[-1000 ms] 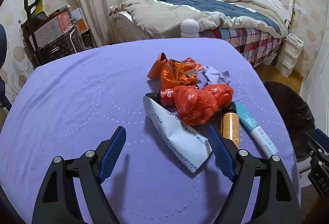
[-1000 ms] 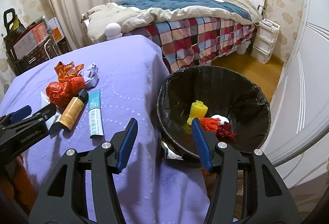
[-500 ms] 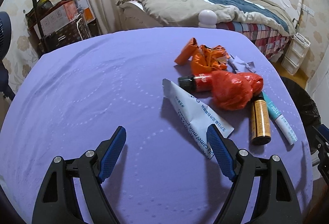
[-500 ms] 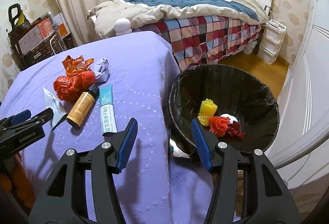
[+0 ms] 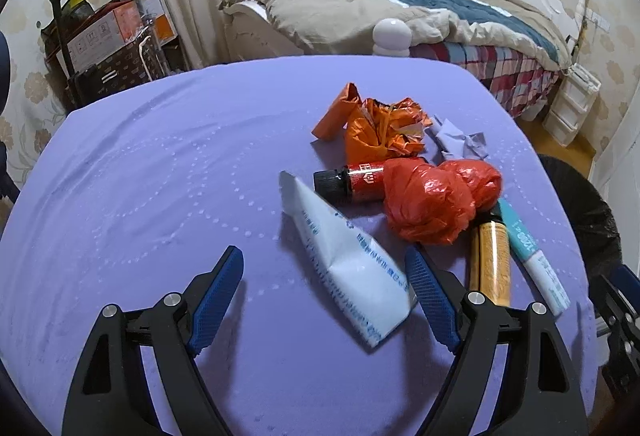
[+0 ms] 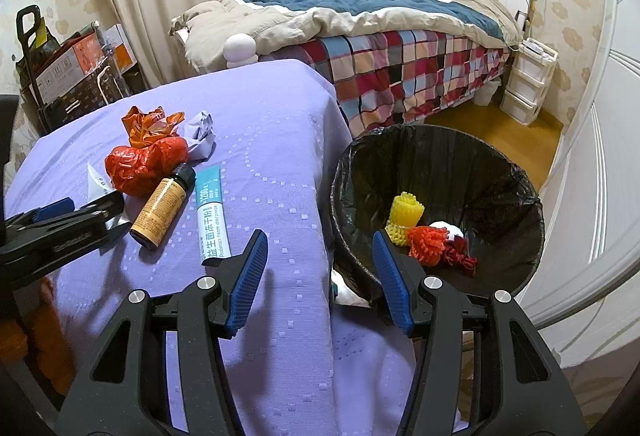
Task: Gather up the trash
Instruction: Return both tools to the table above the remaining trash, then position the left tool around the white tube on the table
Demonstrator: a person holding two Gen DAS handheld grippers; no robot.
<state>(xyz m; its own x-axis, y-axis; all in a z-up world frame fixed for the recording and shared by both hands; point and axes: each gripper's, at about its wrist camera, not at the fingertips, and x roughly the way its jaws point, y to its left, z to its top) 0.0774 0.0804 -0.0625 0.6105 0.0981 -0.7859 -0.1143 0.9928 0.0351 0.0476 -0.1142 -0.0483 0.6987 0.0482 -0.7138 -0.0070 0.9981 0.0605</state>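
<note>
Left hand-held gripper (image 5: 324,276) gaped wide, empty | white pouch (image 5: 346,264) between its jaws, long axis diagonal | right hand-held gripper (image 6: 320,260) half-open, empty, by worktop (image 6: 280,140) edge.

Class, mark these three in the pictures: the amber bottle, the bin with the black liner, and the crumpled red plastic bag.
amber bottle (image 6: 160,210), right wrist view, on its label.
bin (image 6: 436,160), right wrist view, on the liner's inner back wall.
red plastic bag (image 5: 430,202), left wrist view, on its bulging middle.
</note>
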